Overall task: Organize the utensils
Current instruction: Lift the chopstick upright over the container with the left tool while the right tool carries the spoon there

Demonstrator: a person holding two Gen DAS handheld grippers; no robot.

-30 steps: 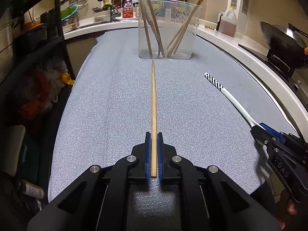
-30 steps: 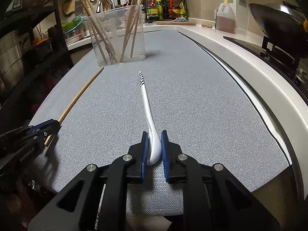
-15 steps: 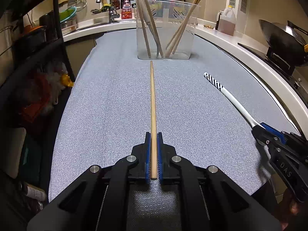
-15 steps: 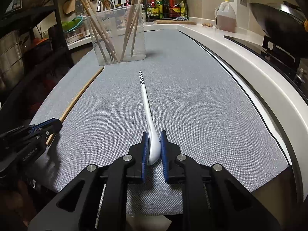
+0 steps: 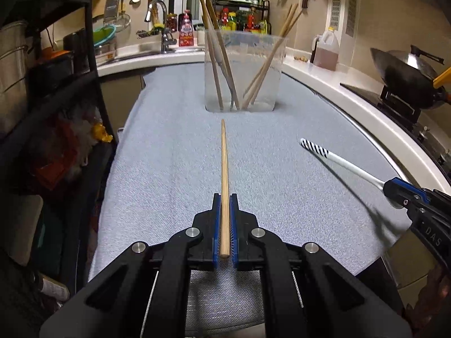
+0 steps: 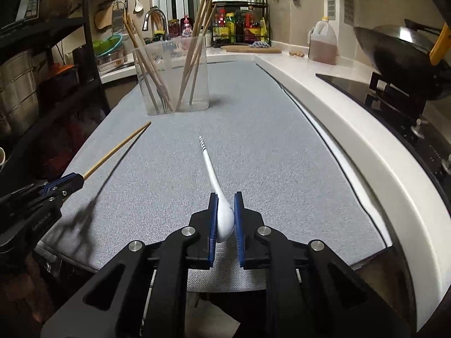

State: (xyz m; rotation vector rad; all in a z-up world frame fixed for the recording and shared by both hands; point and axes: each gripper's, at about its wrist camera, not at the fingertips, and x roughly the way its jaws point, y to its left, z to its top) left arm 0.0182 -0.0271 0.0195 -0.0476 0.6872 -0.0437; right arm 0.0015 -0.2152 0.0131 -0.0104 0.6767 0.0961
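Grey woven cloth covers the long kitchen surface (image 5: pixel 169 155), seen first from the left wrist. At the bottom of this view the left hand-held gripper (image 5: pixel 224 205) has its blue-padded jaws pressed against a wooden chopstick (image 5: pixel 224 169), whose free end points straight ahead toward a clear plastic holder (image 5: pixel 245 73) standing upright farther along the cloth. More chopsticks lean inside the holder. Off to the right of the left hand-held gripper, the right hand-held gripper (image 5: pixel 394 190) grips the bowl end of a white spoon (image 5: pixel 341 163) with a black-striped handle tip.

From the right wrist, the right hand-held gripper (image 6: pixel 226 205) shows its jaws narrowed against the spoon's bowl (image 6: pixel 224 219), the handle reaching forward and raised over the cloth. Ahead and to its left stands the holder (image 6: pixel 172 79). At far left the left hand-held gripper (image 6: pixel 72 181) carries the chopstick (image 6: pixel 118 149) angled toward the holder. A wok (image 6: pixel 400 56) sits on the stove at right.
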